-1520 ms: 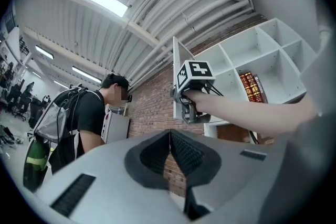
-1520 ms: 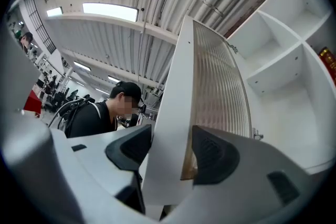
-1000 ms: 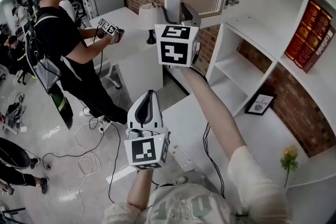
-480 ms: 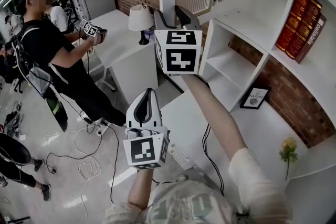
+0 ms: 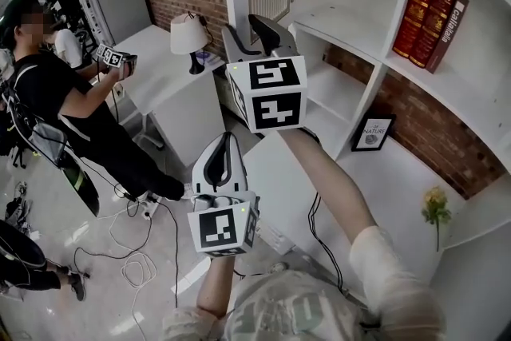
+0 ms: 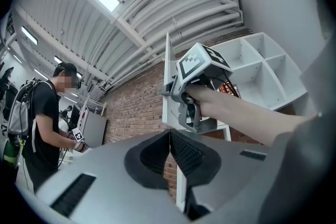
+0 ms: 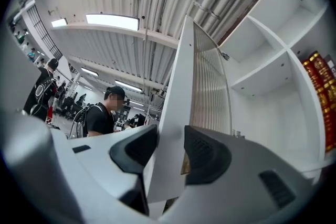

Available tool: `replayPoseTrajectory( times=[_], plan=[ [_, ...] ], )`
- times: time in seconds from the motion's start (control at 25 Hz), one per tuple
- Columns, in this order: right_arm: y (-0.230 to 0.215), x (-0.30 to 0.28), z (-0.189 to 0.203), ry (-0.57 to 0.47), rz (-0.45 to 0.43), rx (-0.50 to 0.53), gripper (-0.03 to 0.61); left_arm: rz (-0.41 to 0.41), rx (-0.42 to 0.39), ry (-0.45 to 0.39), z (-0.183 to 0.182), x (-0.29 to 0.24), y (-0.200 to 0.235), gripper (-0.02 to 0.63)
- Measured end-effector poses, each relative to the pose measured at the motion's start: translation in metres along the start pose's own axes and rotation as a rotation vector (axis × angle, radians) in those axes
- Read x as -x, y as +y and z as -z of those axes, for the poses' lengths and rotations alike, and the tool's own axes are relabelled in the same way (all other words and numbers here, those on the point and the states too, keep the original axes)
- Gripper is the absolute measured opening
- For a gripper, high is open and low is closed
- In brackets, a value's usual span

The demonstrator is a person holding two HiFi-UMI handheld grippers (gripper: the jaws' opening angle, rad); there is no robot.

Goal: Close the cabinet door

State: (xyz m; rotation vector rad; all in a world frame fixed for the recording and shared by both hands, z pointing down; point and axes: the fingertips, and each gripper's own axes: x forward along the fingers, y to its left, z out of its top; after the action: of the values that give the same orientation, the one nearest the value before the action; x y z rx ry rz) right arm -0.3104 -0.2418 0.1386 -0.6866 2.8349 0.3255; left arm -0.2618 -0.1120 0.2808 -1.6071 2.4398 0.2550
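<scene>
Fingers (image 7: 207, 157) of the right gripper (image 5: 254, 32) have just been closing and now look pinched on the free edge of the cabinet door (image 7: 176, 113), which is swung open from the shelf unit (image 5: 375, 52); 1 s ago they sat wider. Grip looks set, so pushing it shut prob comes next. R arm reaches up-fwd. Left gripper (image 6: 169, 136) sits low, jaws together, empty.

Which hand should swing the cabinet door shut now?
Right: the right claw, jaws just closing, grips the cabinet door by its edge; the left claw is shut, empty and lower, clear of it.

"Catalonia" on red book (image 5: 449, 32) spine
</scene>
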Motion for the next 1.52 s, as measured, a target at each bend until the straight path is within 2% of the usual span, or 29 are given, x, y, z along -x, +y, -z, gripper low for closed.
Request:
replayPoseTrajectory(
  times=[0.16,0.44,0.8,1.2,1.36,1.52],
  plan=[
    [-0.004,0.016,-0.005,-0.025,0.014,0.034,0.136,0.036,0.013,-0.007,-0.001,-0.003,-0.012,0.014],
    [-0.02,0.04,-0.009,-0.039,0.04,0.068,0.12,0.098,0.033,0.001,0.005,-0.008,-0.031,0.014],
    [-0.065,0.078,-0.01,-0.027,0.101,0.076,0.1,0.207,0.054,-0.005,0.006,-0.024,-0.065,0.014],
    [-0.179,0.119,0.002,0.048,0.324,0.066,0.087,0.4,0.095,0.015,0.022,-0.052,-0.143,0.014],
    [-0.194,0.121,0.006,0.061,0.36,0.093,0.094,0.473,0.106,0.024,0.028,-0.061,-0.174,0.014],
    [-0.207,0.121,0.008,0.055,0.404,0.089,0.097,0.503,0.112,0.015,0.028,-0.069,-0.189,0.014]
  ],
)
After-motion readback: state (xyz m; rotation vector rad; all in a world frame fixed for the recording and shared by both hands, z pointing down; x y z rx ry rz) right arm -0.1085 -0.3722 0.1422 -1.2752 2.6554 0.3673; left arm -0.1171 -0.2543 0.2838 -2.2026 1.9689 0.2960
